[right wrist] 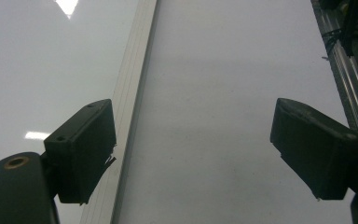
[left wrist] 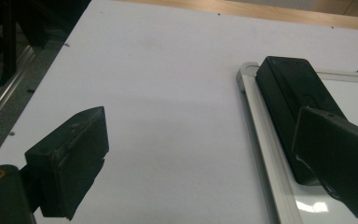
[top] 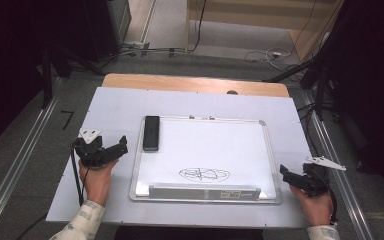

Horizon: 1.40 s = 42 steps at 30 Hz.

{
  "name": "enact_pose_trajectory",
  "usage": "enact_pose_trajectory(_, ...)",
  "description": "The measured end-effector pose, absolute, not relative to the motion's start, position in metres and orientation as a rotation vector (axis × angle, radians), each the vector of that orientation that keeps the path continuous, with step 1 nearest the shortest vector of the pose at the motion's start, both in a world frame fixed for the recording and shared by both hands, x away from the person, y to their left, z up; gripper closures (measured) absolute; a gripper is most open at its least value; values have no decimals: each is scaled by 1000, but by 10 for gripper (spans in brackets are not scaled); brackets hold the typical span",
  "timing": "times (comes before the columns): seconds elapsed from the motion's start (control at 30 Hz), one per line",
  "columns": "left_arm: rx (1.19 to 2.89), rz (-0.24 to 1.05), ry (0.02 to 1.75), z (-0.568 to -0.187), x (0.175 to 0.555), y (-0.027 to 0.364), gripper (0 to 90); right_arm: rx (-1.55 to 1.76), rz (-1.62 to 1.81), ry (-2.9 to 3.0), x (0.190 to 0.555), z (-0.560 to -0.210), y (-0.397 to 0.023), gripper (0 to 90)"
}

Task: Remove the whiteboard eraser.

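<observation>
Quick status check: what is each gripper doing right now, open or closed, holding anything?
Left gripper: open, holding nothing, beside the black eraser on the whiteboard.
Right gripper: open, holding nothing, at the whiteboard's right edge.

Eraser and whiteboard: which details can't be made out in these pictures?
- Eraser: in the left gripper view its near end is hidden behind the left gripper's own jaw.
- Whiteboard: in the high view the scribble is too small to read, and so is the print on the tray label.
- Whiteboard frame: in the right gripper view it is cut off by the top and bottom edges, beside the right gripper.
</observation>
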State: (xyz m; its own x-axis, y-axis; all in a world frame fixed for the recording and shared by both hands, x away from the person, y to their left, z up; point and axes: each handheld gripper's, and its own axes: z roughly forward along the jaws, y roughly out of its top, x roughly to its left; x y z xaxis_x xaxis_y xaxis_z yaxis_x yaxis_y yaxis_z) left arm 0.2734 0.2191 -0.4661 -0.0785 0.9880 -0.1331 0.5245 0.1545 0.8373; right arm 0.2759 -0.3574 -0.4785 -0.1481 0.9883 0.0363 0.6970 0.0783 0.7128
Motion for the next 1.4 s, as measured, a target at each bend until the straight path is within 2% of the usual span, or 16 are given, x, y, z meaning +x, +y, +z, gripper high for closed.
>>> enact_pose_trajectory(0.27,1502,757,1673,-466,284,204,11,1661,833,1901,276,-479,-357,129)
enact_pose_trajectory(1.4,1601,693,1640,-482,335,148,41,1663,838,1902,276,-479,-358,129)
